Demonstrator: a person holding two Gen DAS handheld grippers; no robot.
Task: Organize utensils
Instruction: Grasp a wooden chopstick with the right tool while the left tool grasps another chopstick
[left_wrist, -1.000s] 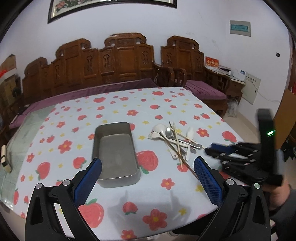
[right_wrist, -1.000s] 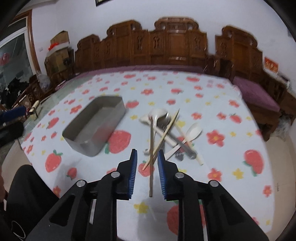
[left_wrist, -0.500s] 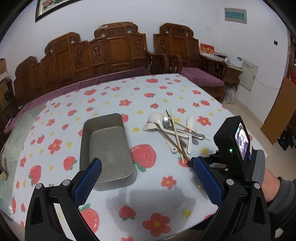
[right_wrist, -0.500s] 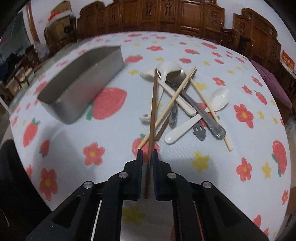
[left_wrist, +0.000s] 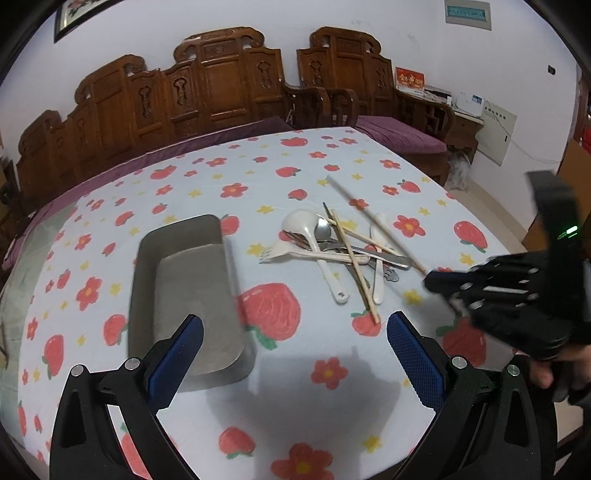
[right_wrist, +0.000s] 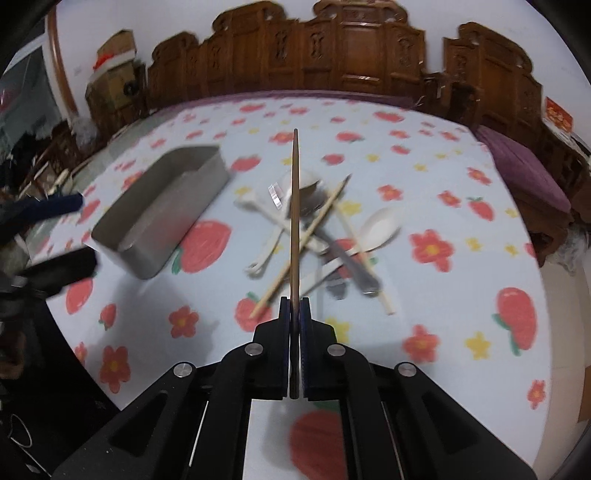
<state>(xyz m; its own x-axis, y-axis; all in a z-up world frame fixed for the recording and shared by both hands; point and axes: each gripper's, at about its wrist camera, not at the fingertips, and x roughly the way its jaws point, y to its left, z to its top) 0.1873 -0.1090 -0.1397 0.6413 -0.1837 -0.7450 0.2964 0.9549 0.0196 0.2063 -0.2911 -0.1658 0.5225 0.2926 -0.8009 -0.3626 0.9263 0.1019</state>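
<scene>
Right now the right gripper (right_wrist: 294, 314) is clamped on a wooden chopstick (right_wrist: 294, 221), which juts straight out between its fingers above the utensil pile (right_wrist: 314, 236). Meanwhile the left gripper (left_wrist: 295, 341) hangs wide apart, near the metal tray (left_wrist: 184, 288).

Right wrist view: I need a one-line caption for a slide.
Right tool shut on a chopstick, lifted over the utensil pile; metal tray waits alongside.
</scene>
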